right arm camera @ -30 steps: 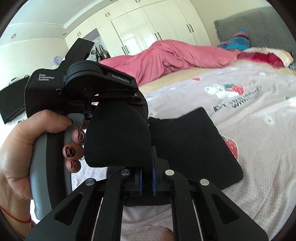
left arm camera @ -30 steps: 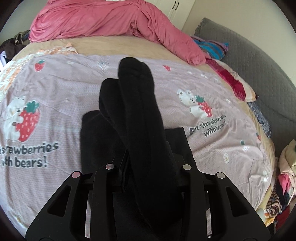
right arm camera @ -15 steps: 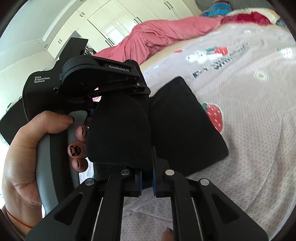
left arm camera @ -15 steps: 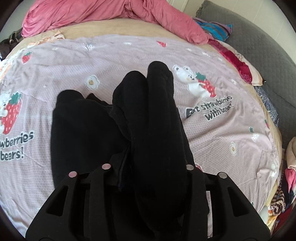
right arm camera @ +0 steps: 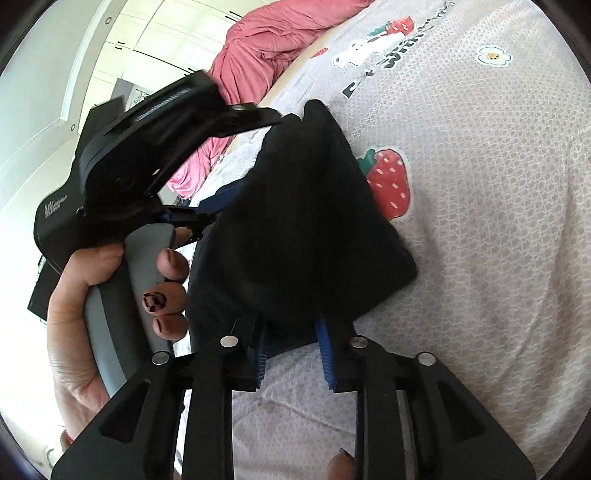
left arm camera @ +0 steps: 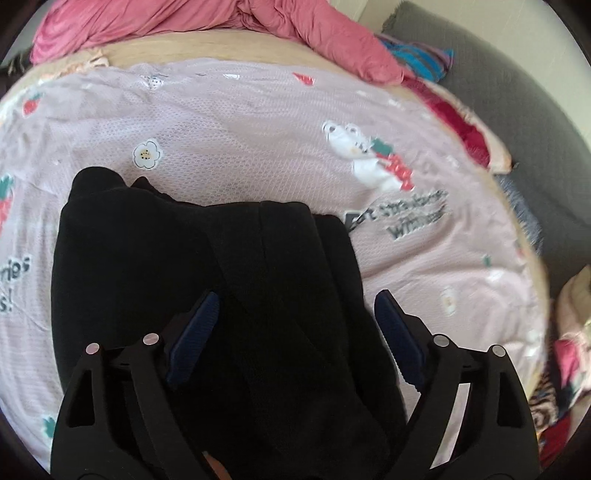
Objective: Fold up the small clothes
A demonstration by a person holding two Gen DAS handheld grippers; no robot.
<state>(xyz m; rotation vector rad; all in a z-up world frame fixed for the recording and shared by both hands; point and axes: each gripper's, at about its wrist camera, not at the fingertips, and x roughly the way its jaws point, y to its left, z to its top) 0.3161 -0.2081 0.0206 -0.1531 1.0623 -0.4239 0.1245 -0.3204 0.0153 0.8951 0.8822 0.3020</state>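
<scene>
The folded black knit garment [left arm camera: 229, 280] lies on the strawberry-print bed sheet [left arm camera: 258, 147]; both grippers' fingers [left arm camera: 195, 332] [right arm camera: 327, 354] are spread apart around it.

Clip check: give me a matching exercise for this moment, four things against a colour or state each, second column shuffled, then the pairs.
Things:
1. left gripper
2. black garment
3. duvet
4. sofa

Colour or state:
A. grey
B. pink, bunched at the far end of the bed
C. open, fingers either side of cloth
D. folded, lying on the strawberry sheet

Pairs: 1-C, 2-D, 3-B, 4-A
</scene>
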